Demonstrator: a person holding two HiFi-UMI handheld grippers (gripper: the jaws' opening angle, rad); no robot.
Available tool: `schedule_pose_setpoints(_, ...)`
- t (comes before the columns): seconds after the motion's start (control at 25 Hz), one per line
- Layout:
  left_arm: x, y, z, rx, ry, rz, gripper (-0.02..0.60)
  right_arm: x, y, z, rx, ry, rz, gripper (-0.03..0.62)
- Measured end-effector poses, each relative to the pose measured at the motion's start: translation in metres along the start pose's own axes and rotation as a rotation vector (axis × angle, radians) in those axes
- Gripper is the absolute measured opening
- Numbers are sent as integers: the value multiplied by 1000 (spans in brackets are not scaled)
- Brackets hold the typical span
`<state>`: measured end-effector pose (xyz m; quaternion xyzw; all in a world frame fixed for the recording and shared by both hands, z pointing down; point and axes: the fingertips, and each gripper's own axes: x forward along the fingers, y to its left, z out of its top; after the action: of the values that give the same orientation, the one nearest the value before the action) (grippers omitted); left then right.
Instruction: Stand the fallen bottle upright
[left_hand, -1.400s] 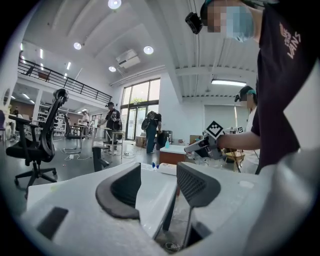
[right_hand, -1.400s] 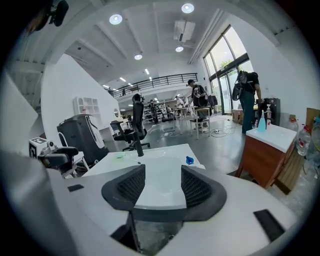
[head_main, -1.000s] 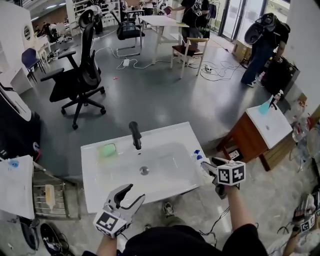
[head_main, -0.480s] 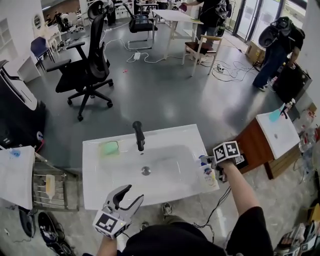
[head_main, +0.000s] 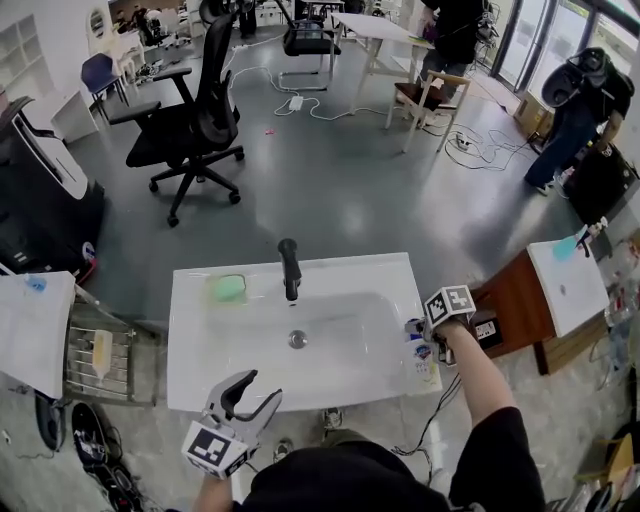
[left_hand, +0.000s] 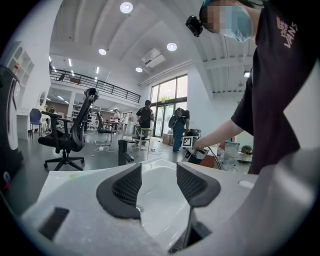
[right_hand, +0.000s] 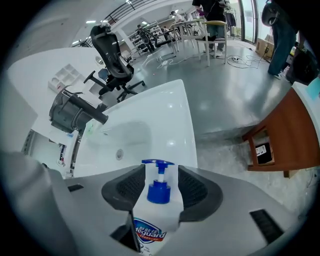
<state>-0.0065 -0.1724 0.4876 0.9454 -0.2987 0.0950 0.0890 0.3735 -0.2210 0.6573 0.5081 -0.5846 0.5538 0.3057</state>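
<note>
Black short-sleeved shirt (head_main: 335, 485); left gripper (left_hand: 159, 175) grey with dark ribbed fingers (left_hand: 125, 192).

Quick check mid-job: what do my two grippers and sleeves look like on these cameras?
Both the left gripper and right gripper have pale grey bodies with dark, ribbed jaw pads. Each carries a white cube printed with black square markers. The person wears a black short-sleeved shirt.

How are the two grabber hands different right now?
The right gripper has the soap pump bottle between its closing jaws; the left gripper has nothing between its open jaws. The right reaches the right edge of the sink; the left hangs at its near edge. Both have dark ribbed jaws.
</note>
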Motion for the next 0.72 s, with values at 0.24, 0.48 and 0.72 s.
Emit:
schedule_pose_setpoints(0.24, 3, 3, 3, -7, -18, 15, 218, 8, -5, 1, -1, 25, 12, 187)
schedule_pose_setpoints(0.48, 6, 1, 1, 5, -38, -10, 218, 9, -2, 2, -39, 26, 9, 145)
schedule_pose_setpoints(0.72, 6, 5, 2, 11, -30, -13, 218, 0, 4, 10, -75, -48, 7, 137)
